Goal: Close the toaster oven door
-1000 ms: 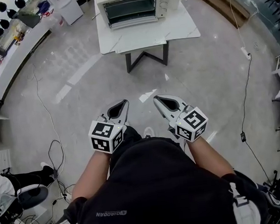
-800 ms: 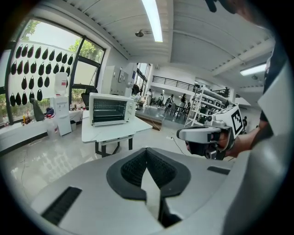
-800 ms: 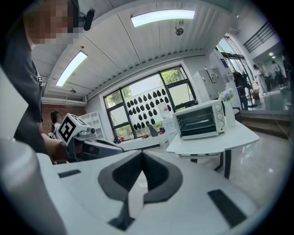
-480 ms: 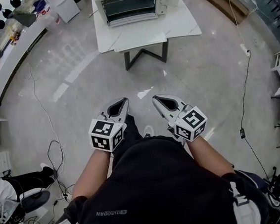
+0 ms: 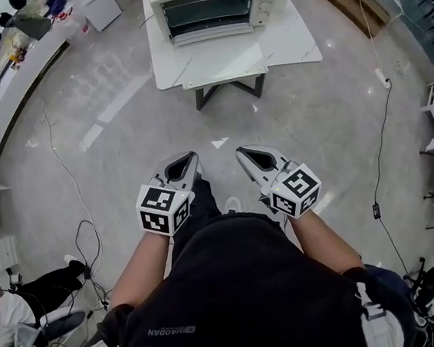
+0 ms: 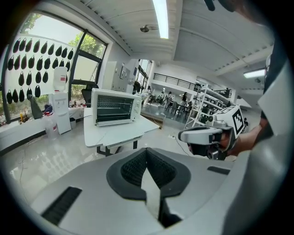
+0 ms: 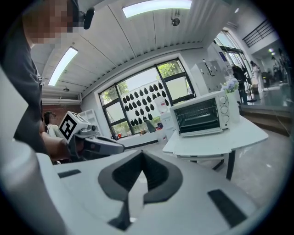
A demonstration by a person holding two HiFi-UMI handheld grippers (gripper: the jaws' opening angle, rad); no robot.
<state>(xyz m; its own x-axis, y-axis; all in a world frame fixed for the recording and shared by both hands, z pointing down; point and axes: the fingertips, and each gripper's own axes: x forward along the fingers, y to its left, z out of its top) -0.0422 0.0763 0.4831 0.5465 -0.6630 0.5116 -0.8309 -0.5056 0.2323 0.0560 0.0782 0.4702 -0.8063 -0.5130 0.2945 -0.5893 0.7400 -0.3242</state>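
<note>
The white surface [image 5: 284, 42] stands straight ahead across open floor, and the toaster oven [image 5: 215, 7] sits at its far edge, its long side crosswise and its glass door facing the person. How far the door hangs open is unclear from here. The left tool [image 5: 190, 162] and right tool [image 5: 244, 155] are both pinched closed and empty, well short of the oven and about equally near it
</note>
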